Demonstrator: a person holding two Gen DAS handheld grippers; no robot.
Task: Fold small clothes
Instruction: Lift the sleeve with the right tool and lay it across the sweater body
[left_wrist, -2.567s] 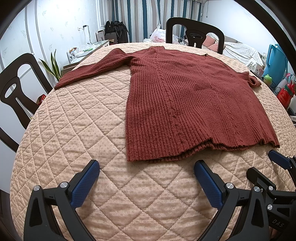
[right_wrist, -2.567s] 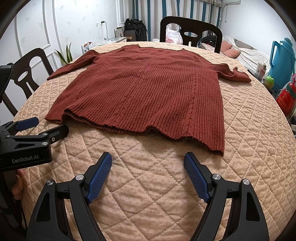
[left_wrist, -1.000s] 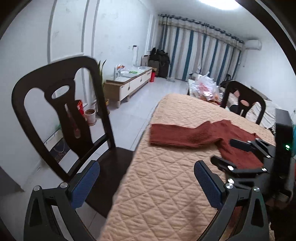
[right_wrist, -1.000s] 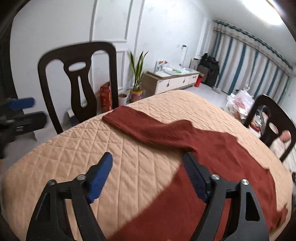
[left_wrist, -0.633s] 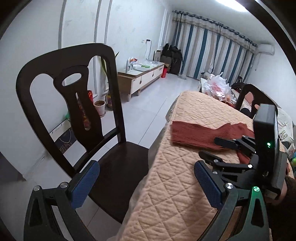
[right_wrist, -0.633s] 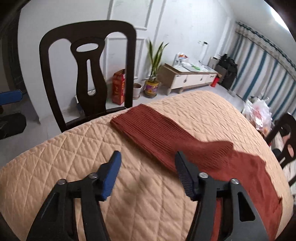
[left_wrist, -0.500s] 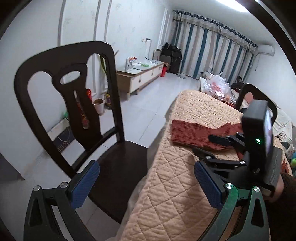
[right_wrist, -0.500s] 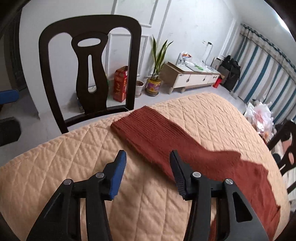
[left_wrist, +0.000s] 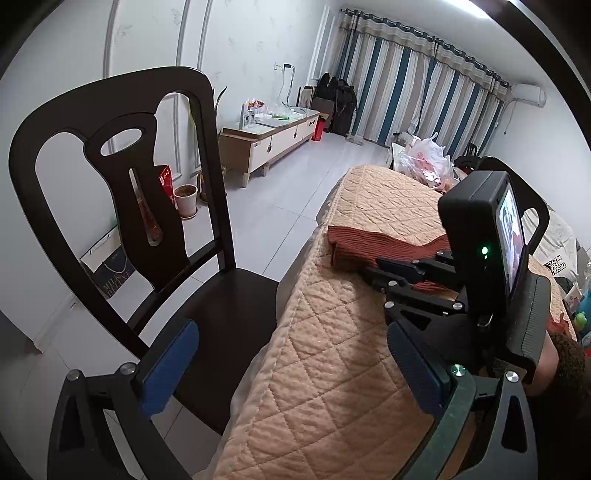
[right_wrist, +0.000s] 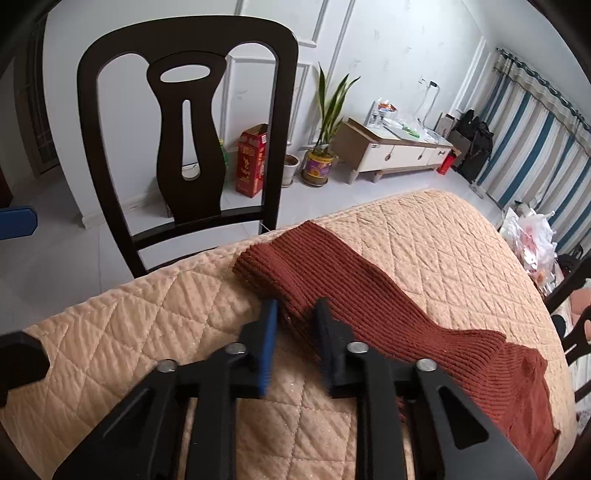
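Right gripper (right_wrist: 295, 328) jaws narrowed on sleeve (right_wrist: 314, 266) edge near cuff, knit bunched between pads; grip looks shallow. Sweater (right_wrist: 517, 387) lies beyond jaws on quilted table (right_wrist: 129, 332). Left gripper (left_wrist: 291, 363) jaws released, off table edge, chair (left_wrist: 122, 206) ahead. Risks: ribbed knit slipping out on lift; quilt snagged with sleeve; sleeve stretching, folding crooked.

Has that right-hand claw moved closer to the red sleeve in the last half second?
Yes. The right gripper has gone forward toward the dark chair; its jaws have narrowed and now pinch the sweater sleeve near the cuff.
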